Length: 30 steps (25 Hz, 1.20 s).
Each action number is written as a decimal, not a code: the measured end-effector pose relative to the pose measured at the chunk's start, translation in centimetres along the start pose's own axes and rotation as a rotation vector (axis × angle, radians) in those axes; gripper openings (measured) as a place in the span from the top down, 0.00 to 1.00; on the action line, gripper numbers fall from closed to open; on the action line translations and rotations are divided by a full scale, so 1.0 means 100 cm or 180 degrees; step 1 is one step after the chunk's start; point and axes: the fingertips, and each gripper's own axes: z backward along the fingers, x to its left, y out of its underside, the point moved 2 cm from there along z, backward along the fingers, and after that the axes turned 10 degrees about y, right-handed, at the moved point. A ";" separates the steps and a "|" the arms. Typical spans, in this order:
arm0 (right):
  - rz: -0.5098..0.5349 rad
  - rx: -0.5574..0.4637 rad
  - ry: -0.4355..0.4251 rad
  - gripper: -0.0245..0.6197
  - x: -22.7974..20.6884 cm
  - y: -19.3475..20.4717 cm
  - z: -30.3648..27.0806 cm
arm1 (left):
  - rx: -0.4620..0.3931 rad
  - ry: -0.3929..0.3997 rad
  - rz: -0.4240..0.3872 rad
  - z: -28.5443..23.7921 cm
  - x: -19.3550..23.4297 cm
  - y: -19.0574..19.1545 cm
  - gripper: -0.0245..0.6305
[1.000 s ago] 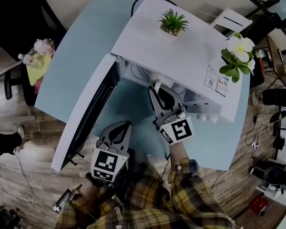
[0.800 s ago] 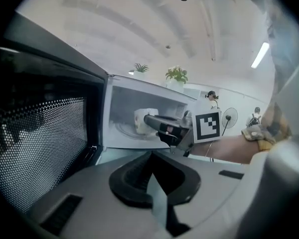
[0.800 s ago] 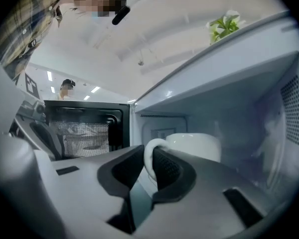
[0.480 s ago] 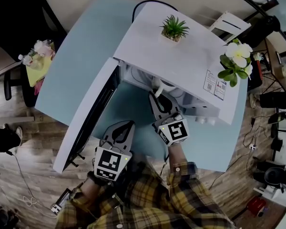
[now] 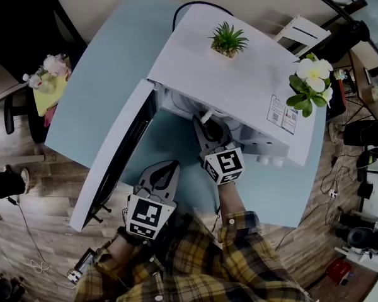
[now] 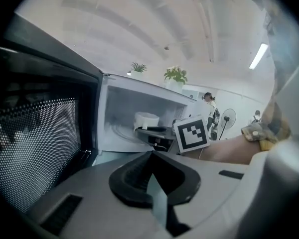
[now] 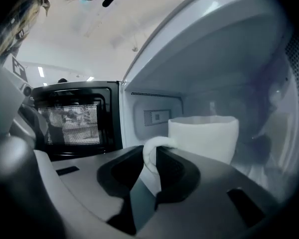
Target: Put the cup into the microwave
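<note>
Cup [image 7: 204, 136]: being held inside microwave [image 5: 239, 74] cavity, handle [image 7: 150, 153] pinched by right gripper [image 7: 152, 171]. Looking ceramic: stiff, heavyish, prob. slick & chippable, so gripping at handle loop. Left gripper [image 6: 151, 156] hovering closed, empty, over blue surface [image 5: 94, 93].

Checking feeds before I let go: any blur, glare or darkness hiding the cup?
Right gripper view: cup sharp, its handle between the right gripper jaws, cavity dim, edges fisheye-bent. Left gripper view: cup small, slightly soft. Head view: sharp, dark corners, microwave top hides most of it.
</note>
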 end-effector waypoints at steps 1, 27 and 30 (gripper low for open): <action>-0.0025 -0.0010 0.0027 0.87 -0.001 0.000 -0.001 | 0.0002 0.0002 0.0002 0.000 0.000 0.000 0.97; -0.0518 -0.0166 0.0030 0.58 0.011 -0.006 0.006 | -0.0011 0.0013 0.0014 0.003 0.006 0.002 0.97; -0.0552 -0.0157 0.0124 0.57 0.010 -0.004 0.011 | -0.0020 0.0009 0.0002 0.005 0.008 0.001 0.97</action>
